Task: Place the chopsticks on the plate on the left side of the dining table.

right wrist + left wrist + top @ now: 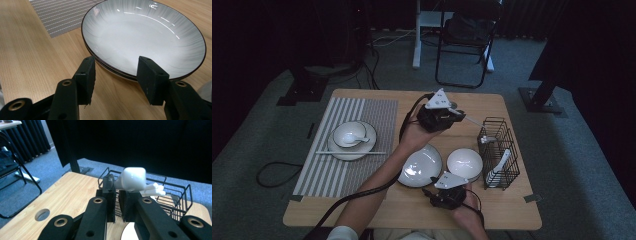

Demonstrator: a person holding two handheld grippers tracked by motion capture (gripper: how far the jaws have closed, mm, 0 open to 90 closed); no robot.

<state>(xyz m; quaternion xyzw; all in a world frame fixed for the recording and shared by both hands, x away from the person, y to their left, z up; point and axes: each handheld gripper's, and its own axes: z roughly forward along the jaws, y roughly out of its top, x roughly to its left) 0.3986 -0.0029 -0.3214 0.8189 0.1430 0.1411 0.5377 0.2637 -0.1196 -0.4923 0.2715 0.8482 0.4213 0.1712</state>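
My left gripper (pixel 458 116) is over the back middle of the table, pointing right toward a black wire basket (pixel 499 152). In the left gripper view its jaws (pixel 117 192) are shut on a white ceramic spoon (pixel 132 180), whose blurred wide end sticks up just before the basket (pixel 175 195). My right gripper (pixel 434 184) rests near the table's front edge. Its jaws (pixel 116 65) stand open at the near rim of a stack of two white plates with dark rims (pixel 142 32), not pressing on it.
A white bowl (pixel 464 162) sits right of the plates (pixel 419 165). The basket holds more white spoons (pixel 499 167). On a striped placemat (pixel 347 145) at the left stand a plate with a bowl and spoon (pixel 351 134), and chopsticks (pixel 352 153). A chair (pixel 464 45) stands beyond the table.
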